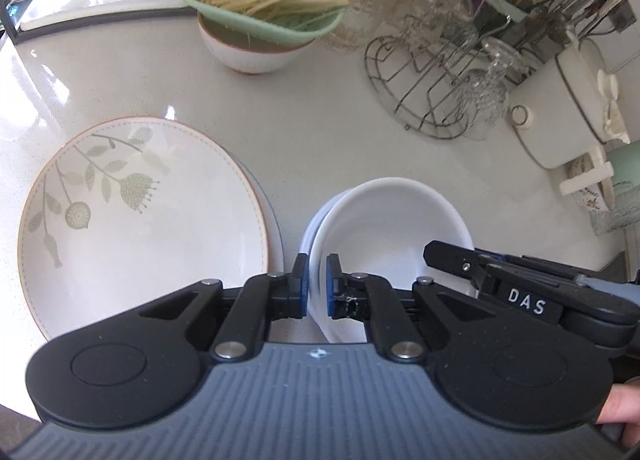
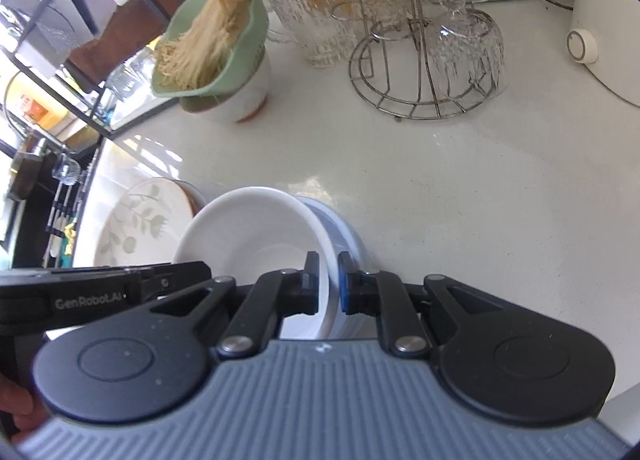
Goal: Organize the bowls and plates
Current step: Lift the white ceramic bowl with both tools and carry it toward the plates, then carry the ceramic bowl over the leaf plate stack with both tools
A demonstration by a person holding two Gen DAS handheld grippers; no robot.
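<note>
Left wrist view shows my left gripper (image 1: 317, 286) pinched on the near-left rim of a white bowl (image 1: 390, 228), blue pads on either side of the wall. From the right wrist view, my right gripper (image 2: 329, 284) clamps the opposite rim of the same bowl (image 2: 256, 228), one pad inside and one outside. Both tools are closed on it. The bowl sits tilted in a pale blue bowl (image 2: 346, 236) directly beneath, just ahead of both sets of fingertips; whether the two are fully nested I cannot tell.

I judge the white bowl stiff, glazed and slick, light enough for two rim grips but fragile if it knocks the one under it. The rim is the only sensible hold, and gripping opposite sides should keep it level.

It is plain glossy white, round, with a thin lip and deep well. Just beside my left fingers lies a leaf-patterned plate (image 1: 140, 220) with a thin orange edge, resting on the countertop (image 1: 320, 120).
</note>
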